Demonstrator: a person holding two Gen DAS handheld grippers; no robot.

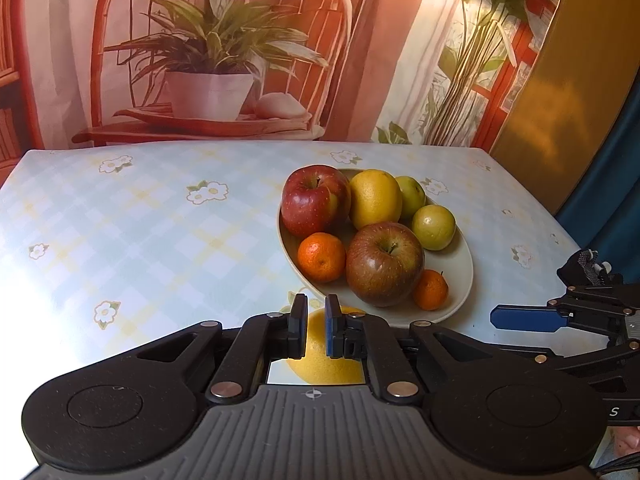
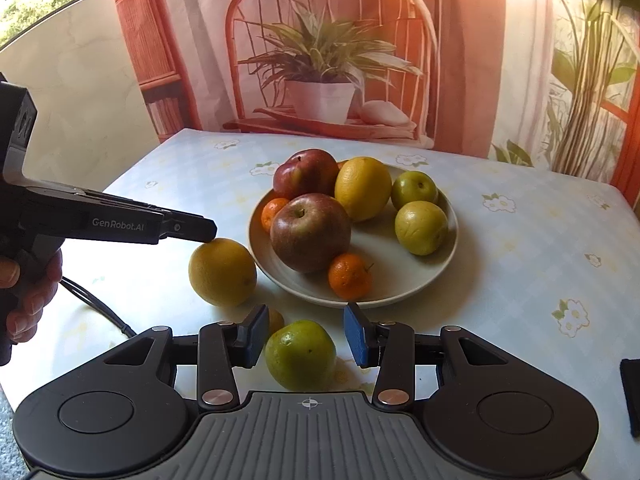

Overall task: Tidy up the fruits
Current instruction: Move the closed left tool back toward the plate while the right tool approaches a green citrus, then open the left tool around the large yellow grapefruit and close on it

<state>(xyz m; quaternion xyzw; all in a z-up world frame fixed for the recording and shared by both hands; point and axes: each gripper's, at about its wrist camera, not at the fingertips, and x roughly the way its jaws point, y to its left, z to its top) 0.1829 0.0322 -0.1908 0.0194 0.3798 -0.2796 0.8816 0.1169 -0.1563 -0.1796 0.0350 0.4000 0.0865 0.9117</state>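
Observation:
A pale plate (image 1: 466, 276) (image 2: 384, 240) holds several fruits: two red apples (image 1: 384, 264), a yellow citrus (image 1: 374, 198), green fruits (image 2: 420, 226) and mandarins (image 1: 321, 257). A second yellow citrus (image 2: 222, 272) (image 1: 320, 364) lies on the cloth left of the plate. My left gripper (image 1: 316, 328) (image 2: 210, 234) rests its tip on top of it, jaws nearly together, nothing between them. A loose green fruit (image 2: 300, 354) lies in front of the plate. My right gripper (image 2: 304, 336) (image 1: 496, 318) stands around it, open, with a gap at the right pad.
The table (image 1: 160, 240) has a light checked cloth with flower prints. A printed backdrop of a chair and plants hangs behind it. A hand (image 2: 32, 292) holds the left gripper and a black cable (image 2: 100, 308) trails beneath. A dark object (image 2: 632, 392) sits at the right edge.

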